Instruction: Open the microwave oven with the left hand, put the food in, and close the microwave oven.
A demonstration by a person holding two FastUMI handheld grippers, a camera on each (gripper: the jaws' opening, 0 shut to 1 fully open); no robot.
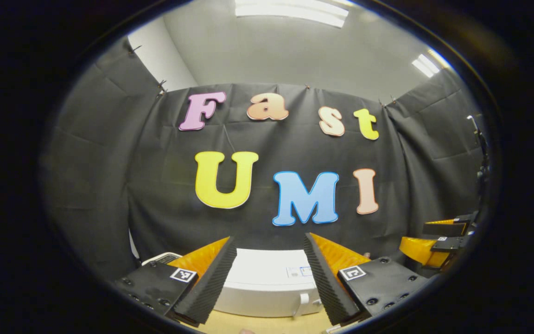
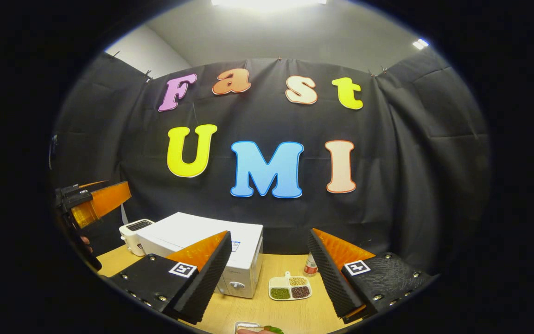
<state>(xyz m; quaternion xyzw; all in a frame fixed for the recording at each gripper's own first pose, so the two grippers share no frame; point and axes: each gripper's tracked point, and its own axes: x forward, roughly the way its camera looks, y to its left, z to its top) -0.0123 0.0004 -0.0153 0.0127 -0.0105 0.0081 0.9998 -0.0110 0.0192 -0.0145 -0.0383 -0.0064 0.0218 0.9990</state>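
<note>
My left claw (image 1: 270, 273) is spread wide with nothing between its fingers, held high above the worktop (image 1: 267, 324). Just past and below it I see the white microwave (image 1: 267, 283), its door closed, its handle (image 1: 302, 304) on the front face near the right finger. Far to the right in the left gripper view the other claw (image 1: 438, 241) pokes in.

My right claw (image 2: 269, 273) is also wide open and holds nothing. Beyond its left finger the microwave (image 2: 211, 241) stands on the worktop (image 2: 285, 315), a knob (image 2: 237, 285) on its near corner. A white toaster (image 2: 132, 234) sits touching or just beside the microwave's far left side. Between the fingers lies a small divided dish (image 2: 290, 287) of beans, and behind it a little bottle (image 2: 311, 264). At the near edge, the food (image 2: 257, 329) rests in a tray, partly cut off. The left claw (image 2: 98, 202) hangs at far left, above the toaster.
</note>
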